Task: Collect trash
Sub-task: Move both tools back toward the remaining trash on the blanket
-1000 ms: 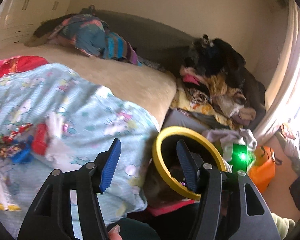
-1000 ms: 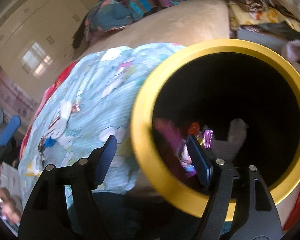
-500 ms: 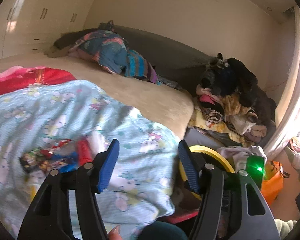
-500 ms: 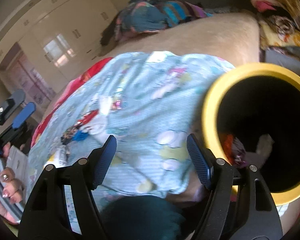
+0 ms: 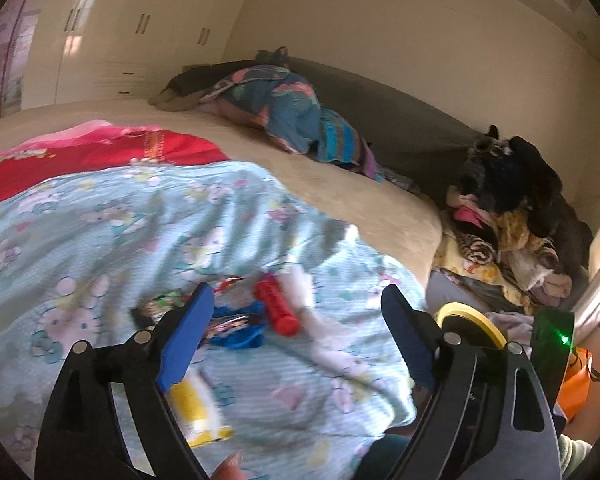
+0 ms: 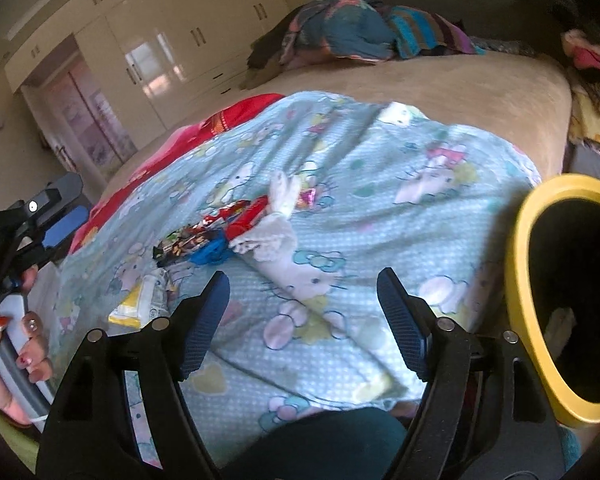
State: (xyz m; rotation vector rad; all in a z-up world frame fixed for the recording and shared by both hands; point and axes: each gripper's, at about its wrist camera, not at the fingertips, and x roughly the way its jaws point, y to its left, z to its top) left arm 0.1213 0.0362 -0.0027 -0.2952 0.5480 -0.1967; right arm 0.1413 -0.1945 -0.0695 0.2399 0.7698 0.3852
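Note:
A heap of trash lies on the light blue cartoon blanket (image 6: 380,208): a red wrapper (image 5: 277,306), a white crumpled tissue (image 6: 278,220), dark and blue wrappers (image 6: 188,246), and a yellow-and-white packet (image 6: 144,304). The yellow-rimmed black bin (image 6: 572,292) stands at the bed's right edge; its rim shows in the left wrist view (image 5: 470,320). My left gripper (image 5: 298,332) is open and empty, just short of the heap. My right gripper (image 6: 302,320) is open and empty, nearer than the heap, left of the bin.
A red blanket (image 5: 100,156) and a bundle of striped bedding (image 5: 300,120) lie farther back on the beige bed. A pile of clothes (image 5: 512,216) sits to the right. White wardrobes (image 6: 160,52) line the far wall. An orange object (image 5: 578,376) is on the floor.
Both grippers have swung left, away from the bin and toward the heap of trash. The bin has slid to the right edge of both views. Both stay open.

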